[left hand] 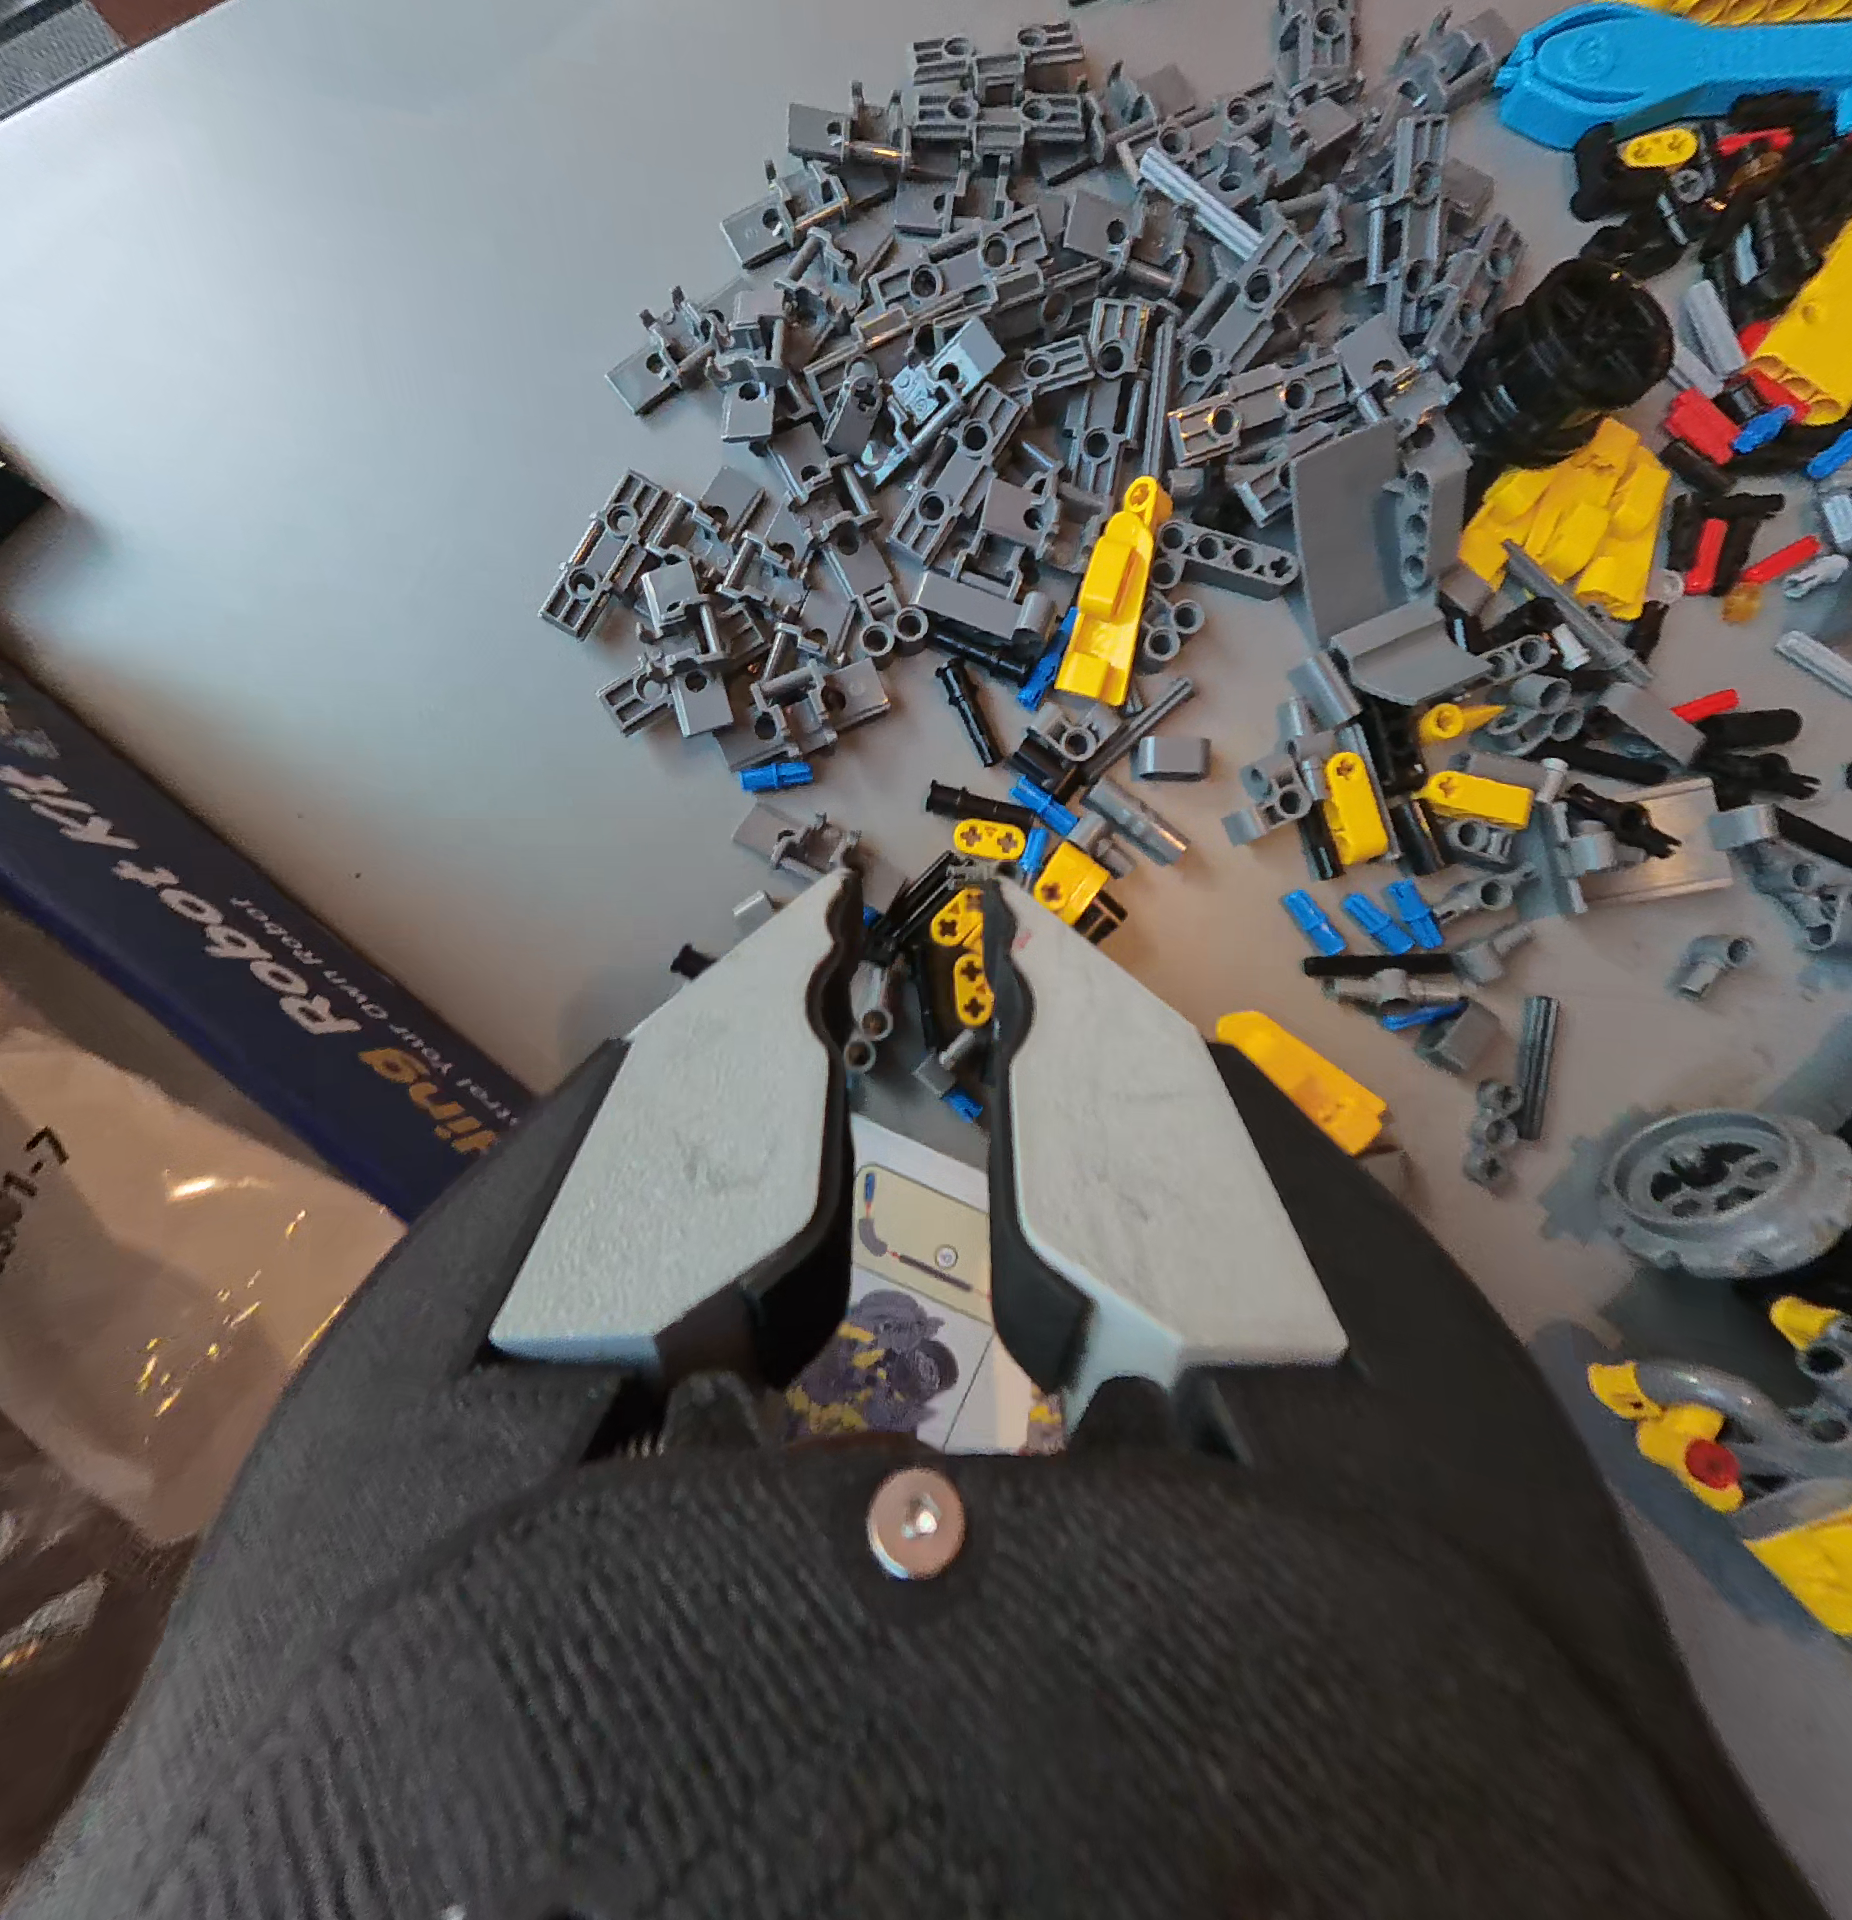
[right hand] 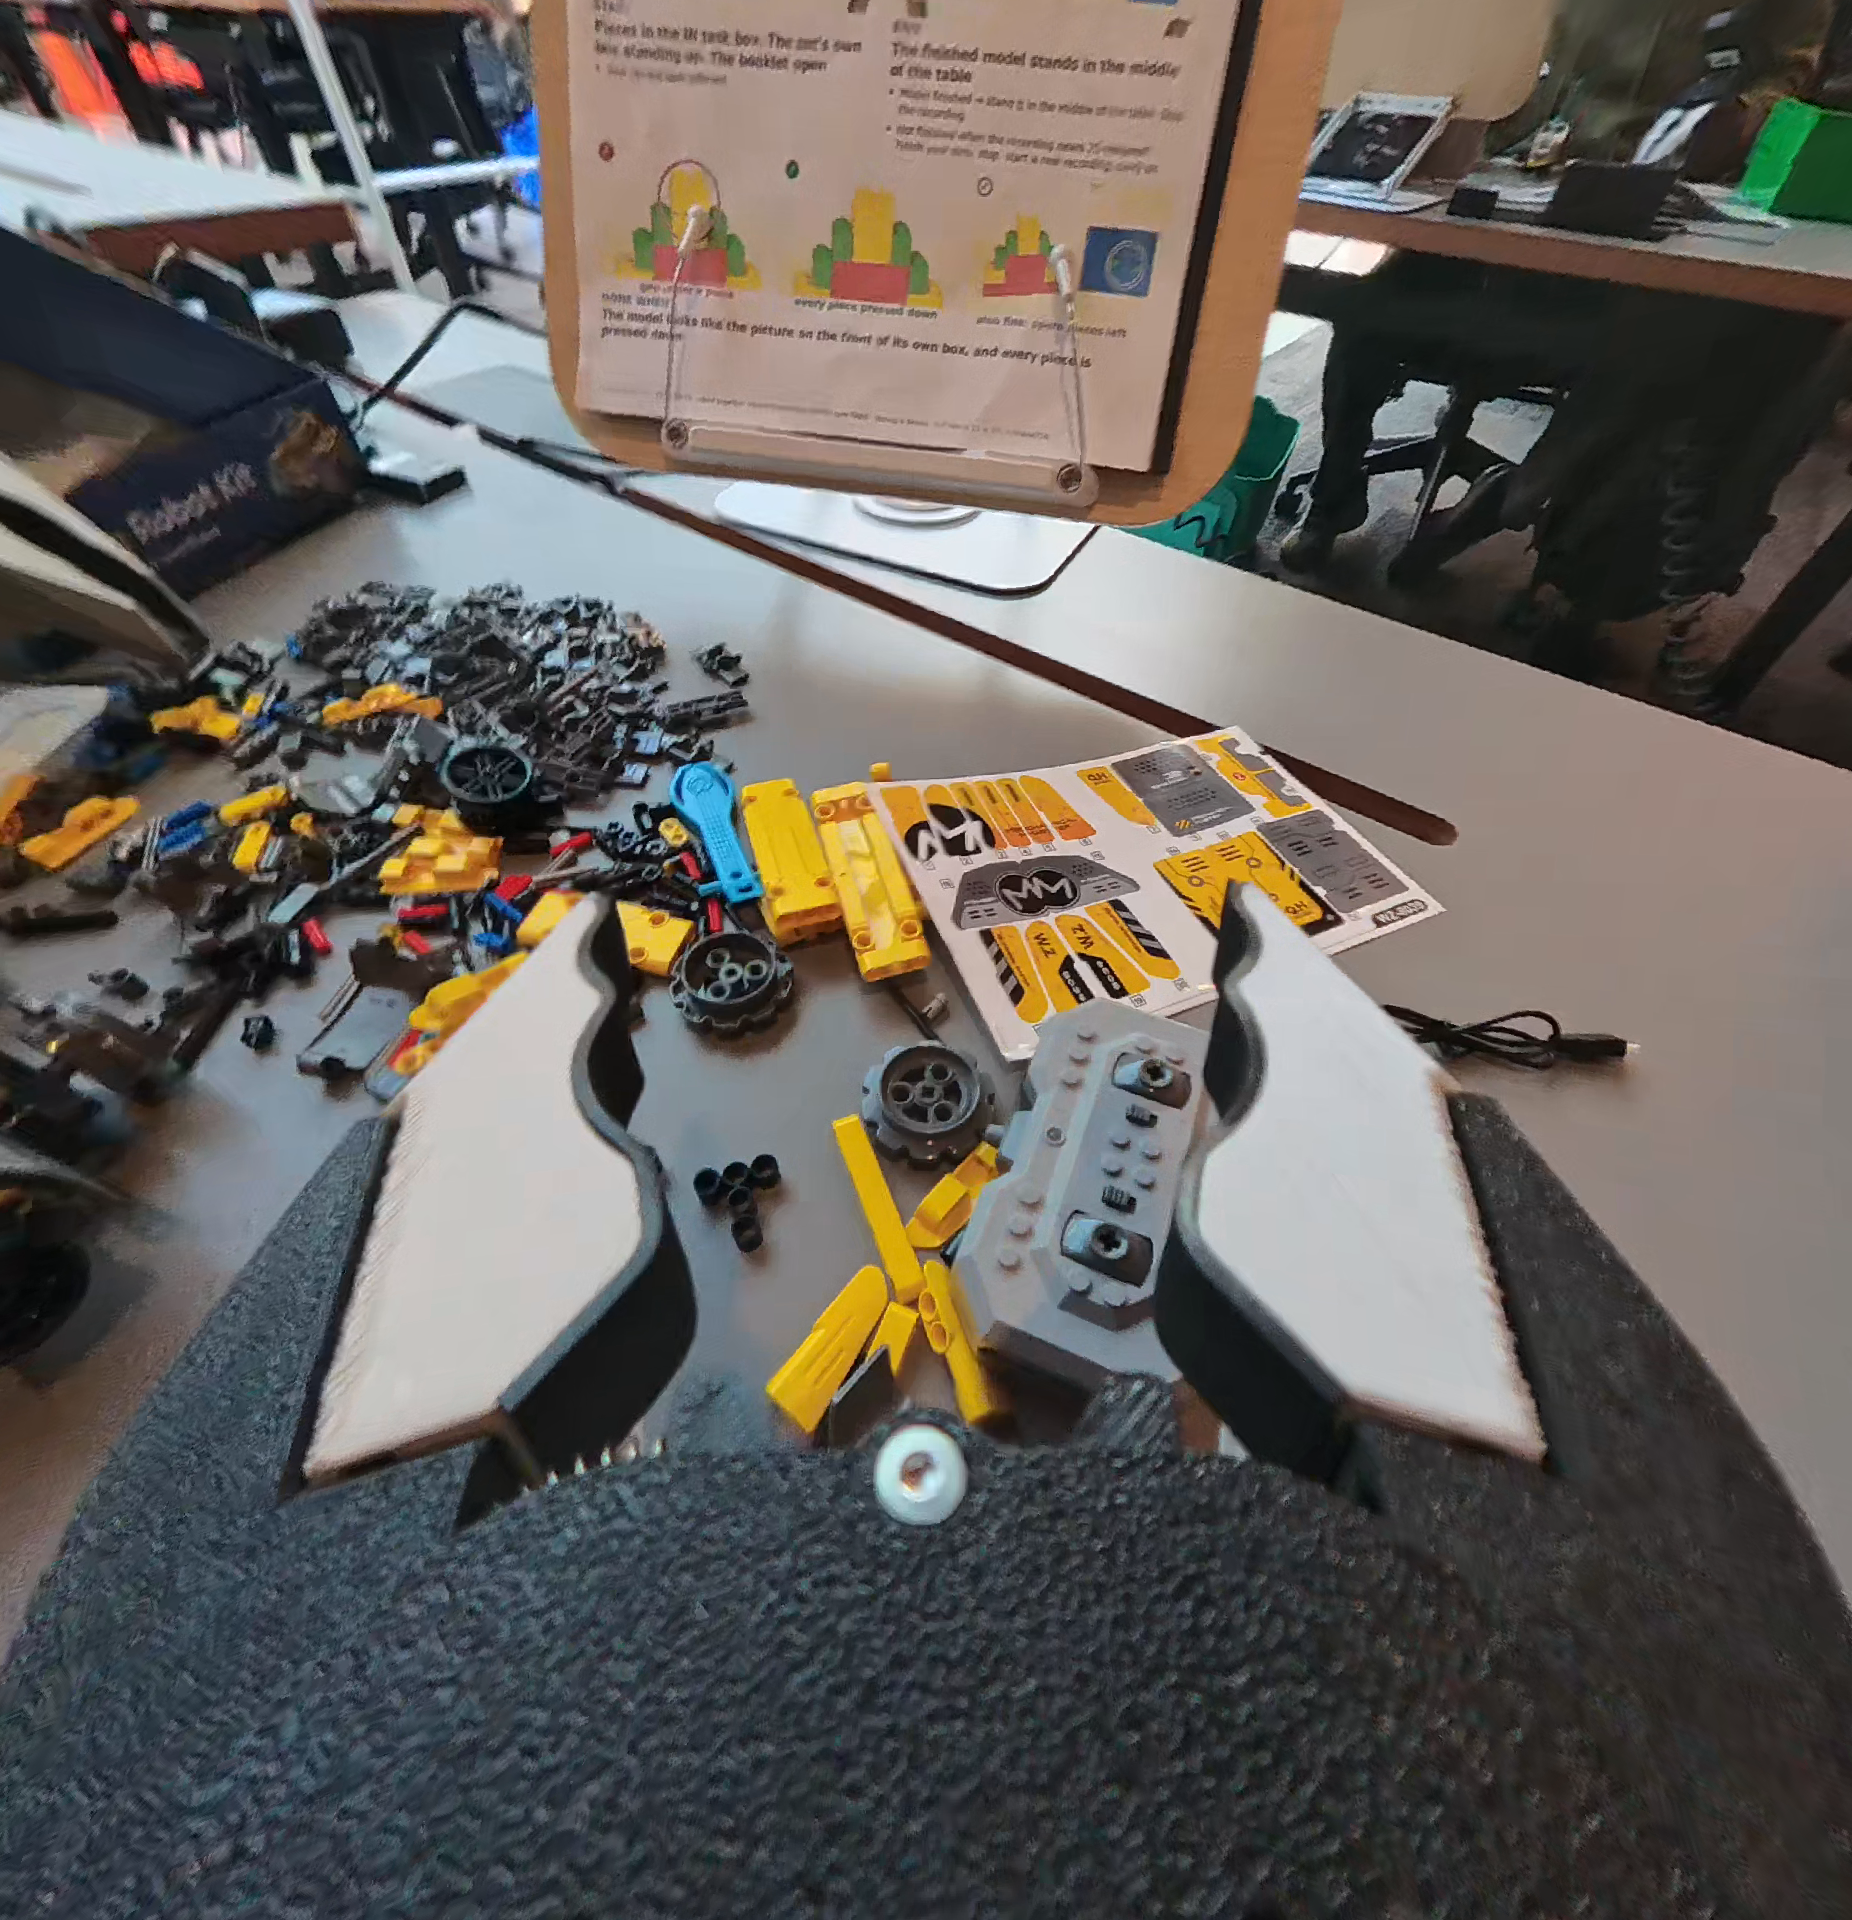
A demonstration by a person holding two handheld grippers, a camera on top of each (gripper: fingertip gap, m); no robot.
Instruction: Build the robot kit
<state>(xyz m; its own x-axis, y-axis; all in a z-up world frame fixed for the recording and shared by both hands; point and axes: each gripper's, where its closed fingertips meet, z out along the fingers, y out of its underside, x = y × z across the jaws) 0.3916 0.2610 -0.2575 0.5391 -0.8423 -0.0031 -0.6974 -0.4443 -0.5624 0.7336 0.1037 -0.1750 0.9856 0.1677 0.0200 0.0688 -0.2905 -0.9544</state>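
Note:
My left gripper [left hand: 922, 891] hangs low over the grey table [left hand: 330, 416], jaws close together with a narrow gap. A small cluster of yellow, black and grey building parts [left hand: 958, 961] fills that gap. I cannot tell whether the fingers pinch it or it lies beneath them. A printed booklet [left hand: 911, 1236] shows under the fingers. My right gripper [right hand: 917, 909] is wide open and empty above the table. Between its fingers lie a grey studded block [right hand: 1088, 1174], a dark gear wheel [right hand: 927, 1101], yellow panels [right hand: 880, 1288] and small black connectors [right hand: 740, 1195].
A pile of grey parts [left hand: 1005, 364] spreads ahead of the left gripper, with mixed parts, a black tyre [left hand: 1566, 353] and a grey wheel [left hand: 1722, 1195] to its right. A dark blue box [left hand: 174, 914] lies left. A sticker sheet [right hand: 1109, 883], blue tool [right hand: 714, 831], document stand [right hand: 880, 260] and cable [right hand: 1504, 1039] lie farther off. The tips of one gripper are about 40 cm away from the tips of the other.

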